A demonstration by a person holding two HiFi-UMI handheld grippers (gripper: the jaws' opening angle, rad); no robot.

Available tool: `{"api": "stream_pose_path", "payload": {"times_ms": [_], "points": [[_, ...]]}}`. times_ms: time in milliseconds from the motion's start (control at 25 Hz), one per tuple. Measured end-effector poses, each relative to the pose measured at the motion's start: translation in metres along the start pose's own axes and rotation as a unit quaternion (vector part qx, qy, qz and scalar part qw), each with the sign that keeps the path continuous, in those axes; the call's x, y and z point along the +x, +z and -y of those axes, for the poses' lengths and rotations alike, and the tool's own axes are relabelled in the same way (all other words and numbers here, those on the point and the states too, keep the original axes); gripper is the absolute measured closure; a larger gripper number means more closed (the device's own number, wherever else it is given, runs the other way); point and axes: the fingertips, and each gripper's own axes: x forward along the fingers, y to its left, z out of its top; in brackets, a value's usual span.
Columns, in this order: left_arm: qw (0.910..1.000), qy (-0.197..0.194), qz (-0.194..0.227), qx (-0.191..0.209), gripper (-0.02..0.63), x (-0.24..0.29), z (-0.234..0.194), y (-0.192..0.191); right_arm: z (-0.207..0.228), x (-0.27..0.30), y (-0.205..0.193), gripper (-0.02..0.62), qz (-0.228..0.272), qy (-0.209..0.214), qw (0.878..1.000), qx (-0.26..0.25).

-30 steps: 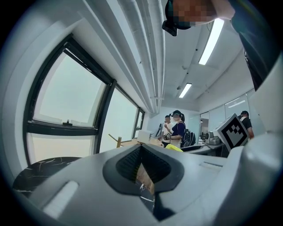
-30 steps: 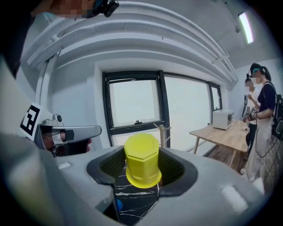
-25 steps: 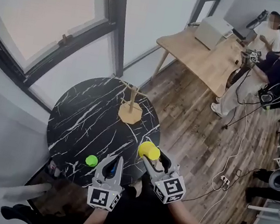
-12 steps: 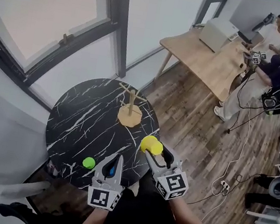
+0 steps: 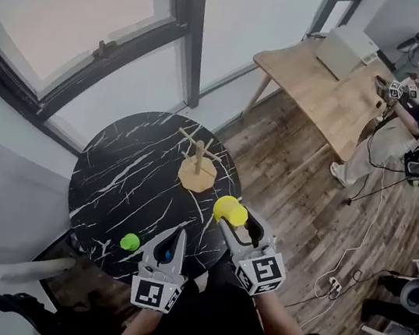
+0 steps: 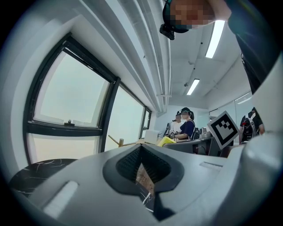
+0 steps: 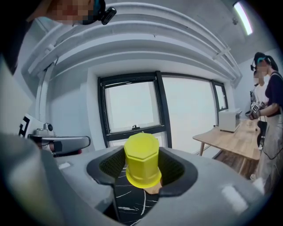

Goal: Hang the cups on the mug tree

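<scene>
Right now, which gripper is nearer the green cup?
Left. The left gripper sits just right of the green cup; the right gripper, holding the yellow cup, is farther right.

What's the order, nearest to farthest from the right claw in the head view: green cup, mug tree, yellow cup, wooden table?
From the right claw:
1. The yellow cup, gripped between its jaws.
2. The mug tree, just ahead on the black marble table.
3. The green cup, off to the left near that table's front edge.
4. The wooden table, far across the room, upper right.
</scene>
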Motion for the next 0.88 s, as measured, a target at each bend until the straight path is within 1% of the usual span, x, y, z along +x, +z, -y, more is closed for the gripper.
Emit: {"api": "stream_pose_path", "payload": {"times_ms": [200, 400, 640, 880], "points": [[0.9998, 0.02, 0.003, -0.008, 0.606, 0.028, -0.007, 0.005, 0.02, 0.018, 0.01, 0.364, -0.002, 0.018, 1.0, 0.002], [0.9994, 0.031, 0.003, -0.014, 0.606, 0.055, -0.006, 0.005, 0.043, 0.034, 0.027, 0.364, 0.004, 0.031, 1.0, -0.002], [0.9987, 0.048, 0.003, -0.015, 0.606, 0.083, -0.003, 0.006, 0.073, 0.049, 0.046, 0.364, 0.013, 0.046, 0.999, 0.001], [0.998, 0.062, 0.003, -0.014, 0.606, 0.104, -0.002, 0.006, 0.097, 0.065, 0.053, 0.364, 0.015, 0.056, 0.998, 0.004]]}}
